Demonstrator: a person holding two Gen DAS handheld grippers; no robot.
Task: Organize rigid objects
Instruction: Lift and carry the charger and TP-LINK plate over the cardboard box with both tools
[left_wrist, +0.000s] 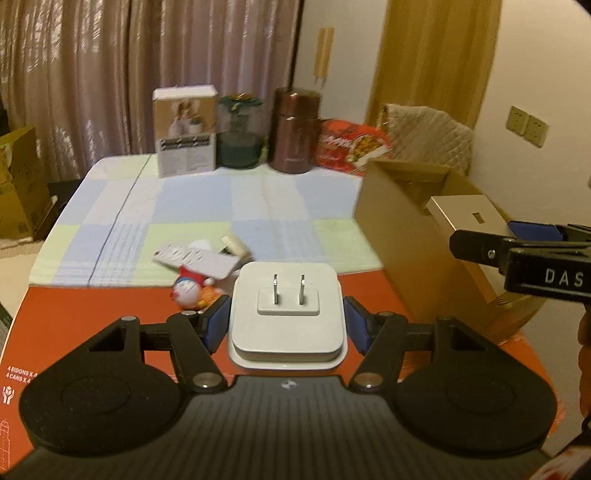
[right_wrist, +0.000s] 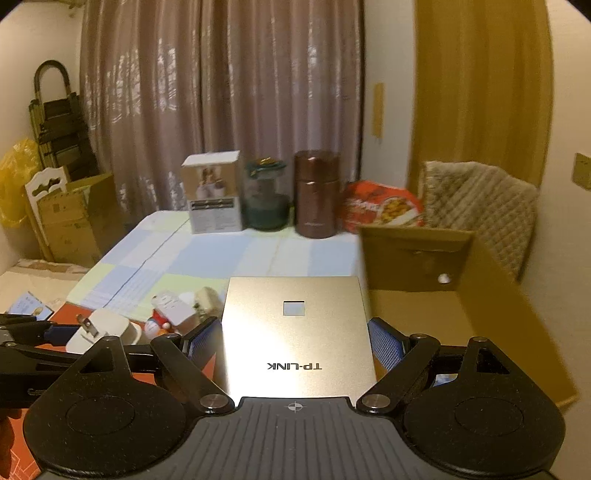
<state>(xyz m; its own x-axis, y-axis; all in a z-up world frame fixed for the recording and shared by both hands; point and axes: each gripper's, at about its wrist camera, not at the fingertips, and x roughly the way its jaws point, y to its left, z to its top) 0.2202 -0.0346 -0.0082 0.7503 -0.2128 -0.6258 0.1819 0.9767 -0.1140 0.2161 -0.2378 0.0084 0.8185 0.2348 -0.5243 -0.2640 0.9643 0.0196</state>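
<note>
**Both grippers loaded, above the table**

Curtained room, table under a pale blue-and-green checked cloth (left_wrist: 207, 206), red printed sheet (left_wrist: 92, 314) at the near edge.

- Left gripper (left_wrist: 286, 321): blue pads pressed on both sides of a white square power adapter (left_wrist: 286, 314), two flat prongs facing the camera. Jaws about mid-width, clamped on it. Adapter is off the table, over the red sheet.
- Right gripper (right_wrist: 295, 339): blue pads against the side edges of a flat champagne-gold TP-LINK box (right_wrist: 295, 332), logo upside down in the right wrist view. Jaws wide, closed on the box. Box is raised, just left of the open brown cardboard carton (right_wrist: 443, 295).
- Left wrist view shows the right gripper at the right edge with the gold box over the carton's near rim.
- Carton interior: mostly empty as far as visible.
- On the cloth, near the red sheet: white power strip (left_wrist: 195, 260), small blue-and-white cartoon figurine (left_wrist: 190, 290), cream plug-like item (left_wrist: 234, 245), clustered and touching. Blurred.
- Far edge in a row: white photo-printed carton (left_wrist: 184, 131), clear green-lidded jar (left_wrist: 240, 131), brown metal canister (left_wrist: 293, 131), red snack bag (left_wrist: 351, 146).
</note>
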